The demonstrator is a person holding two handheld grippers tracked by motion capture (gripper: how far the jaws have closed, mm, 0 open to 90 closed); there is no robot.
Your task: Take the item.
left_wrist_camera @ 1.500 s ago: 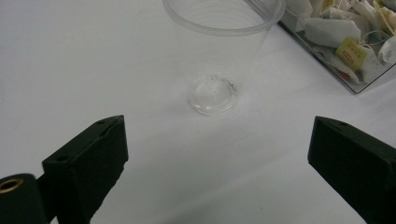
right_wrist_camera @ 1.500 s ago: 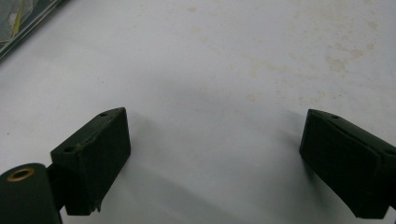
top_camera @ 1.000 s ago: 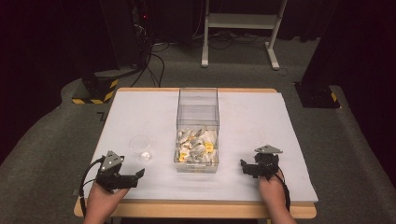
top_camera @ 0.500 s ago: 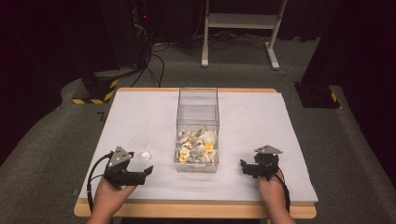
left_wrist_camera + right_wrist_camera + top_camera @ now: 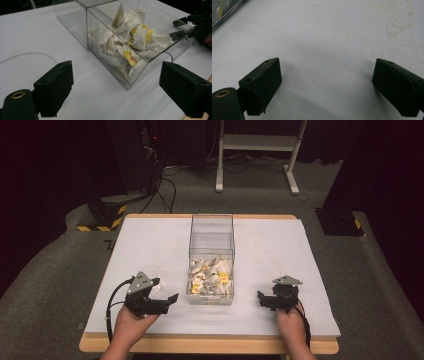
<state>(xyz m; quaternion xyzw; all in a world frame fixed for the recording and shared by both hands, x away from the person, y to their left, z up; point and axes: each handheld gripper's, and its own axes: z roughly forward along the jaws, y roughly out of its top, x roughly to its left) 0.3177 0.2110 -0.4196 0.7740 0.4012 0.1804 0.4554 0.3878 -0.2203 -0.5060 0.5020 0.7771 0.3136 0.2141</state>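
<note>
— What does the high view give you?

— My table [image 5: 150, 245] has a white cover with a wooden edge along my side. It stands on grey carpet; the room behind is dark, with a white frame [image 5: 260, 150], cables and a black-and-yellow striped block [image 5: 102, 217] on the floor. A clear box [image 5: 212, 257] stands mid-table, long axis running away from me, with crumpled packets [image 5: 211, 276] heaped in its near end. My left gripper [image 5: 166, 292] is just left of the box, my right gripper [image 5: 261, 299] right of it, a little farther off.

— And the left gripper view?

— My jaws stand wide apart, holding nothing. Between them lies the white cover and the box's [image 5: 130, 82] near corner, packets [image 5: 130, 42] inside, white with some yellow. A faint clear disc [image 5: 22, 65] lies on the cover at left. My other gripper [image 5: 185, 26] shows beyond the box.

— The right gripper view?

— Jaws wide open again, empty, over bare white cover [image 5: 324, 42] with faint brownish stains. The box's edge [image 5: 222, 11] clips the top left corner.
</note>
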